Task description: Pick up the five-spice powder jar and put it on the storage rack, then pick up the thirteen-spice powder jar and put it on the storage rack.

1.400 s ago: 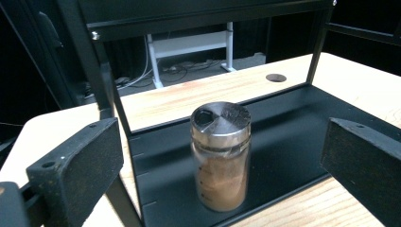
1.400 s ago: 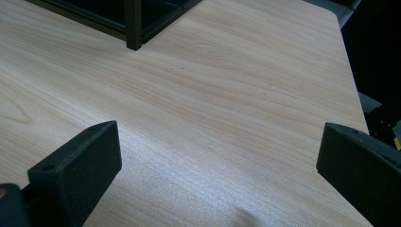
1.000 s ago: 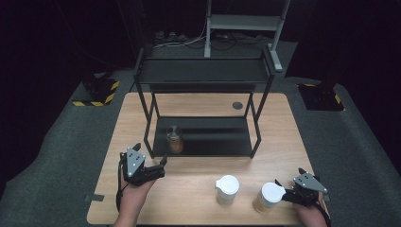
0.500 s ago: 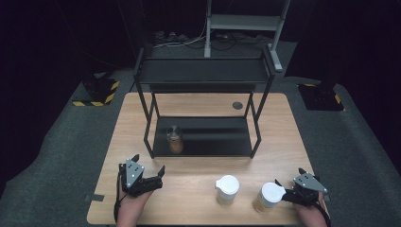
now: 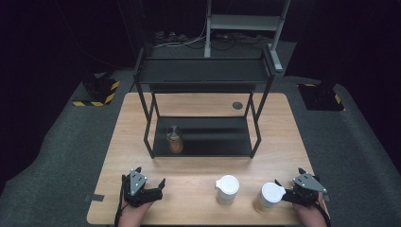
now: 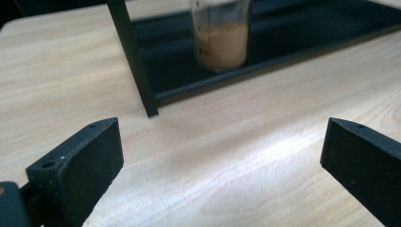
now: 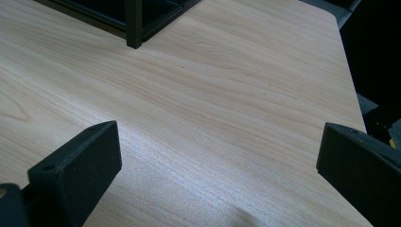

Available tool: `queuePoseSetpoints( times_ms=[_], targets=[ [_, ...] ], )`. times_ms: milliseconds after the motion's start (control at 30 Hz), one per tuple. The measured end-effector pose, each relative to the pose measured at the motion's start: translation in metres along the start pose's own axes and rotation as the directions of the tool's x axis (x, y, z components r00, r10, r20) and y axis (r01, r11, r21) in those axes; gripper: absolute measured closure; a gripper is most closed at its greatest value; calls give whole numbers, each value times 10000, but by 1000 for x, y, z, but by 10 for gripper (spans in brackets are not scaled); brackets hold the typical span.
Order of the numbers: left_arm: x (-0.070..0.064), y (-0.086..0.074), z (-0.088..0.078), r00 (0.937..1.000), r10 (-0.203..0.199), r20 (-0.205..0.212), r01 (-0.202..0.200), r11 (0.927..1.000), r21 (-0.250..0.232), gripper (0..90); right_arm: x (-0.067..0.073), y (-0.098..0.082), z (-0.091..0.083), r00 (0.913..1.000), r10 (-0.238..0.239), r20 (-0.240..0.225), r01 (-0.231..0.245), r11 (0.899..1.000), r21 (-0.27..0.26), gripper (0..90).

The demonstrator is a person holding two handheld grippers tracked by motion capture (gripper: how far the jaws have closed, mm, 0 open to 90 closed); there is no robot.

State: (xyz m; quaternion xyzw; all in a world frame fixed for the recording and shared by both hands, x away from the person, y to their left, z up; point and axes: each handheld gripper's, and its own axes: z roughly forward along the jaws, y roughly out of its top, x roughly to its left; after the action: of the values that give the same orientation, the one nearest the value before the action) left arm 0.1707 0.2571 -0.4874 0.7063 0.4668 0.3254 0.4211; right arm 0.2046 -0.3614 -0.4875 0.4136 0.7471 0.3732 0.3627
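Two grippers, left gripper [image 5: 158, 185] and right gripper [image 5: 280, 185], jaws wide, holding nothing

The jar [image 6: 222, 35] at the top of the left gripper view is chopped off by the frame edge, so its lid is out of sight, and it's kinda blurry too. Both hands [image 5: 135, 215] get cut by the high view's bottom edge.
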Motion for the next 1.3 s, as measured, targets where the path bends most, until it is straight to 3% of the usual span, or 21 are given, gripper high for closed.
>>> queuePoseSetpoints(
  times_ms=[233, 467, 600, 933, 1000, 1300],
  targets=[
    [-6, 0, 3, 9989, 470, -38, -468, 9980, 433, 3, 0, 0, 0, 10000, 17, 19, -17, 10000, -8, 0],
    [-20, 6, 6, 9883, 1508, -245, -1482, 9851, 874, 6, 1, -1, 0, 10000, -76, 21, 76, 10000, -47, 0],
    [-21, 7, 6, 9887, 1468, -289, -1435, 9852, 943, 7, -2, -2, -1, 9999, -38, -132, 36, 9999, -111, 0],
    [-23, 6, 5, 9810, 1935, -160, -1915, 9778, 856, 8, -6, -4, -2, 9995, 223, -229, -228, 9995, -234, 1],
    [-22, 5, 5, 9815, 1915, -88, -1902, 9784, 809, 8, -8, -7, -3, 9988, 414, -261, -423, 9984, -373, 1],
    [-17, 5, 4, 9858, 1677, -5, -1672, 9830, 760, 8, -9, -4, -11, 9990, 443, -91, -447, 9973, -588, 1]
  ],
)
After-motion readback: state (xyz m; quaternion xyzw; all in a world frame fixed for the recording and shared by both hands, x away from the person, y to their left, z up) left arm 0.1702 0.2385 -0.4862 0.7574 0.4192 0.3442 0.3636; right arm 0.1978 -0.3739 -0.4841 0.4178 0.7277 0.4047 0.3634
